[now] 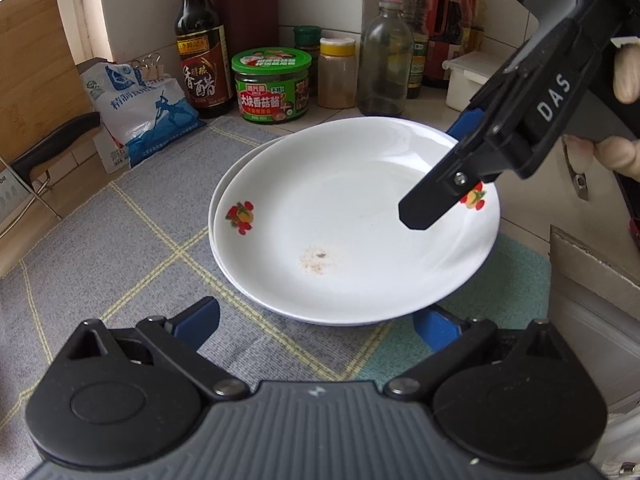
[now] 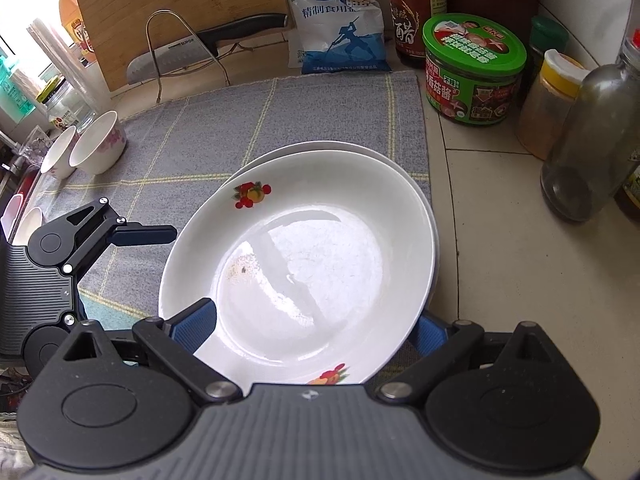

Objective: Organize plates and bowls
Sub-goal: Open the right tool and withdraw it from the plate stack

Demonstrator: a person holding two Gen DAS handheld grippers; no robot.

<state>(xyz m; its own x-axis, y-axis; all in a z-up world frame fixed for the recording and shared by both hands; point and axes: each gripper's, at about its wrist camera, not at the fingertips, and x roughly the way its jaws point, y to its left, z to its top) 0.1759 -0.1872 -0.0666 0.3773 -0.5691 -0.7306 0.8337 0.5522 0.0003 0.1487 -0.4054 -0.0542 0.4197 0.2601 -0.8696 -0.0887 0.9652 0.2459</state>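
A white fruit-print plate (image 1: 352, 216) lies on a second plate (image 2: 344, 146) on the grey checked mat (image 1: 132, 248). The right gripper (image 2: 316, 326) straddles its rim, apparently clamped, contact unclear. The left gripper (image 1: 320, 320) hangs spread beside it. Two bowls (image 2: 86, 148) stand well apart.

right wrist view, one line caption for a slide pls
Right gripper straddles the rim of the top plate of a two-plate stack on a grey mat; two bowls wait at left.

Two stacked white fruit-print plates (image 1: 352, 220) on grey mat, two white bowls (image 2: 86, 150) upright beside it
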